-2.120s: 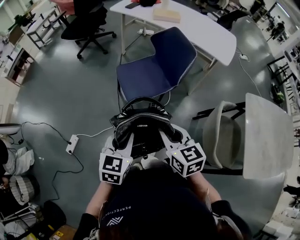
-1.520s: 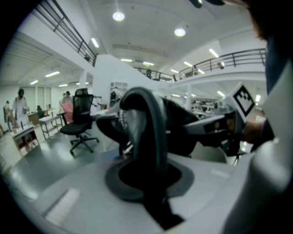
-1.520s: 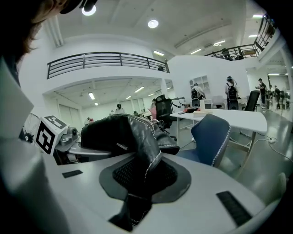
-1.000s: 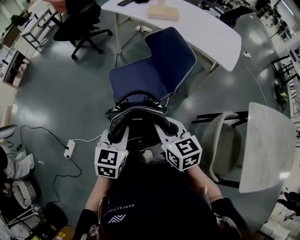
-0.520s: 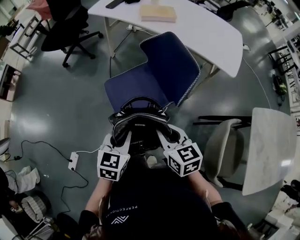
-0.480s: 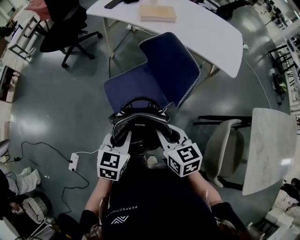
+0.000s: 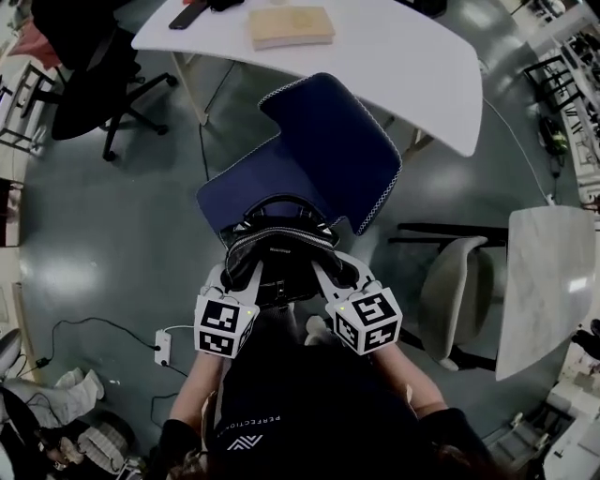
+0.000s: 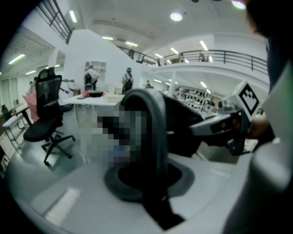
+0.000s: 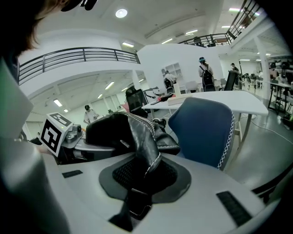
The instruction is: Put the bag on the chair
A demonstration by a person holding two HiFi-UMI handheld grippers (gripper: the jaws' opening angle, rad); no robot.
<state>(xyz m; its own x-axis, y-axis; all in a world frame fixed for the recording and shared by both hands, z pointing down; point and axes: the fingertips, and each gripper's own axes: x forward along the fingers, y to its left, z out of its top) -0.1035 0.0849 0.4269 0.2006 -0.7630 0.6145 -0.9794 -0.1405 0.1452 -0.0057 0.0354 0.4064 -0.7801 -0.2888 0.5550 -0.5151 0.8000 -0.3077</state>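
**Black bag, carried in two claws at the blue chair**

Item 1. Bag (image 7: 281, 251): black leather, pale stitching, looped handle (image 7: 281, 203) on top. It sits at the centre of the head view, held up between both claws, over the near edge of the chair seat. Whether its underside touches the seat cannot be told.

Item 2. Left claw (image 7: 246, 272): grips the bag's left side. In the left gripper view its jaws are nearly together, clamped on a dark curved strap (image 8: 154, 132) of the bag that rises from between the pads.

Item 3. Right claw (image 7: 328, 270): grips the bag's right side. In the right gripper view its jaws are drawn in close on a fold of the black leather (image 9: 145, 155), with the bag's body bulging above them.

Item 4. Chair (image 7: 323, 155): navy shell with white-stitched edge, just beyond the bag, above centre of frame, its back turned toward the upper right.

Item 5. White table (image 7: 412, 66): across the top of the frame, behind the chair, carrying a tan book (image 7: 289, 25) and a dark phone (image 7: 187, 13).

Item 6. Black office chair (image 7: 80, 70): upper left.

Item 7. Beige chair (image 7: 450, 298) and marble-topped table (image 7: 548, 272): right edge.

Item 8. Power strip (image 7: 165, 347) with cable: floor, lower left.
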